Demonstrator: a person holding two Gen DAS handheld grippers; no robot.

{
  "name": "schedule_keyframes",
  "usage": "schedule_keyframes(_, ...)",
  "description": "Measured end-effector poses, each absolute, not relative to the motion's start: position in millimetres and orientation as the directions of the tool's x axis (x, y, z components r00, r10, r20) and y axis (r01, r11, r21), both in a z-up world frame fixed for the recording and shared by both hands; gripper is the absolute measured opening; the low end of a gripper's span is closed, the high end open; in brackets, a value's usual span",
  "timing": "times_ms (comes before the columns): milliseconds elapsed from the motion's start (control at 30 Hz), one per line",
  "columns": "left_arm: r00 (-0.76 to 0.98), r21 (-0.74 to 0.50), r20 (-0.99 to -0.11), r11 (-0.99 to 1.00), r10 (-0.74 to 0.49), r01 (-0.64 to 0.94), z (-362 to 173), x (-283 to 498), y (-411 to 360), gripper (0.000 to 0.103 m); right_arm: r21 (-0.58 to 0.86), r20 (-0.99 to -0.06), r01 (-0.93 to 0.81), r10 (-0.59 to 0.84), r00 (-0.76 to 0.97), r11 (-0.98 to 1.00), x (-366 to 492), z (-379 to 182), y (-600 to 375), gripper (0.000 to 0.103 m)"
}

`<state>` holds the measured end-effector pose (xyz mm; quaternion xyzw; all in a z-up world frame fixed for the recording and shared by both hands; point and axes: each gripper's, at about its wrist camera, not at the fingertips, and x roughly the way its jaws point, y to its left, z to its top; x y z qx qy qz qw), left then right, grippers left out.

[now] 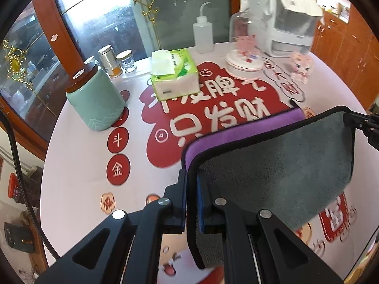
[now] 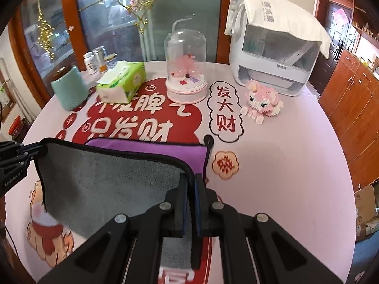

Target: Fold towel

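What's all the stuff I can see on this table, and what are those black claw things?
towel: one, grey on one face and purple on the other, black edging, near edge lifted off the table
tablecloth: one, pale with red characters, covering the table
jar: one, teal with dark lid, left side
tissue pack: one, green and white, centre back
squeeze bottle: one, clear, at the back
glass dome: one, clear with pink ornament, white base
block figure: one, pink, right of the dome
appliance: one, white, cloth-covered, back right
small jars: a few, back left
left hand-held gripper: black, clamping a towel corner
right hand-held gripper: black, clamping the other corner
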<state>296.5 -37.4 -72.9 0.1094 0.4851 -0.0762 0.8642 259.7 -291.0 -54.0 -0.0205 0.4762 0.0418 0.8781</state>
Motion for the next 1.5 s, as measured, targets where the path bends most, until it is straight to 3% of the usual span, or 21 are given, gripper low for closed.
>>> schedule_keyframes(767,0.456,0.205,-0.881,0.970,0.126,0.129,-146.9,375.0,-56.6,0.007,-0.063,-0.890,-0.059,-0.030,0.455,0.996,342.4,-127.4,-281.4,0.005)
schedule_keyframes(867,0.448,0.220,-0.881,0.970,0.152,0.102,-153.7,378.9,-56.9,0.016,-0.076,-0.894,-0.050,-0.046,0.446,0.996,344.6,-132.2,-278.1,0.006)
schedule_keyframes(933,0.455,0.237,-0.872,0.969,0.179,0.072,-154.0,379.6,-55.7,0.047,-0.078,-0.890,-0.035,-0.054,0.452,0.996,345.3,-131.6,-277.7,0.011)
schedule_keyframes(1000,0.468,0.221,-0.866,0.975,0.177,0.040,-149.4,377.8,-51.6,0.072,-0.078,-0.884,-0.012,-0.064,0.462,0.997,344.0,-127.2,-278.7,0.025)
schedule_keyframes(1033,0.473,0.206,-0.865,0.978,0.167,0.030,-146.8,376.6,-49.8,0.080,-0.071,-0.880,-0.001,-0.062,0.470,0.997,342.4,-123.5,-279.6,0.037)
schedule_keyframes(1067,0.475,0.190,-0.866,0.981,0.157,0.023,-144.0,375.2,-47.9,0.083,-0.064,-0.876,0.005,-0.058,0.479,0.998,340.1,-119.7,-280.2,0.045)
schedule_keyframes(1100,0.475,0.168,-0.869,0.986,0.141,0.014,-140.1,373.3,-45.3,0.086,-0.060,-0.869,0.007,-0.056,0.491,0.998,336.3,-114.8,-280.2,0.046)
schedule_keyframes(1500,0.481,0.021,-0.877,0.999,0.006,0.025,-107.5,335.3,-41.2,0.091,-0.014,-0.865,-0.012,-0.006,0.501,1.000,300.1,-87.1,-263.9,0.047)
